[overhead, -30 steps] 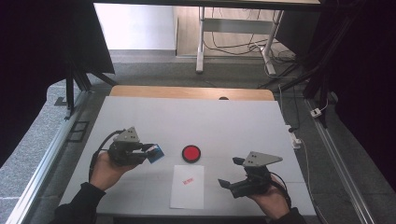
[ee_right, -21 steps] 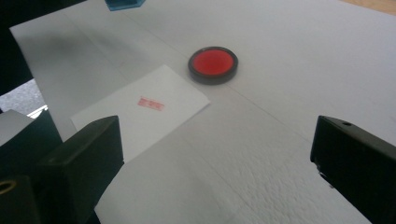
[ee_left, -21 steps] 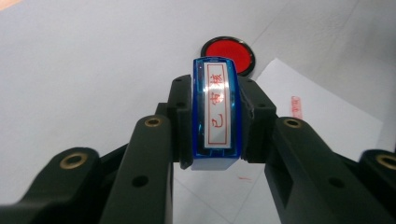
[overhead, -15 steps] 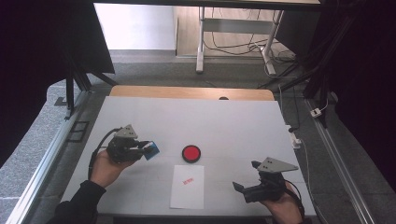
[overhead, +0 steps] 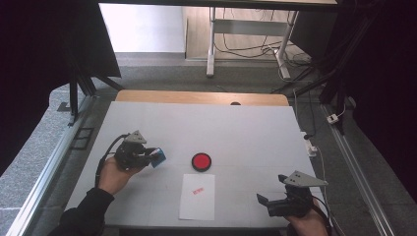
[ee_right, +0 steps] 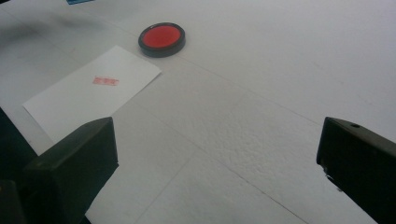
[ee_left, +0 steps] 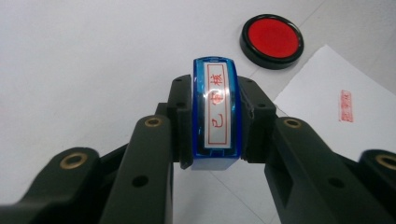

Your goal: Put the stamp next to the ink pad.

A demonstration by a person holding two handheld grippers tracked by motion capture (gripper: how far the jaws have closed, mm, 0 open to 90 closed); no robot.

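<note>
At the near edge of the table, close to its near right corner, the right gripper sits in the person's hand with its jaws spread wide and nothing between them; they have just been opening. In the right gripper view the two black jaws frame bare white tabletop.

A little farther in, near the middle of the near edge, lies a white sheet of paper with a small red stamped mark on it. Just beyond the sheet's far edge, and apart from it, sits a round red ink pad in a black rim.

Level with the pad, towards the table's left edge, the left gripper is held in the person's hand. Its jaws are clamped on a blue stamp, one pad pressing each long side. The stamp stands out past the jaw tips, its label with red characters facing the left gripper's camera. The stamp is clear of the table, to the left of the ink pad and well apart from the paper.
</note>
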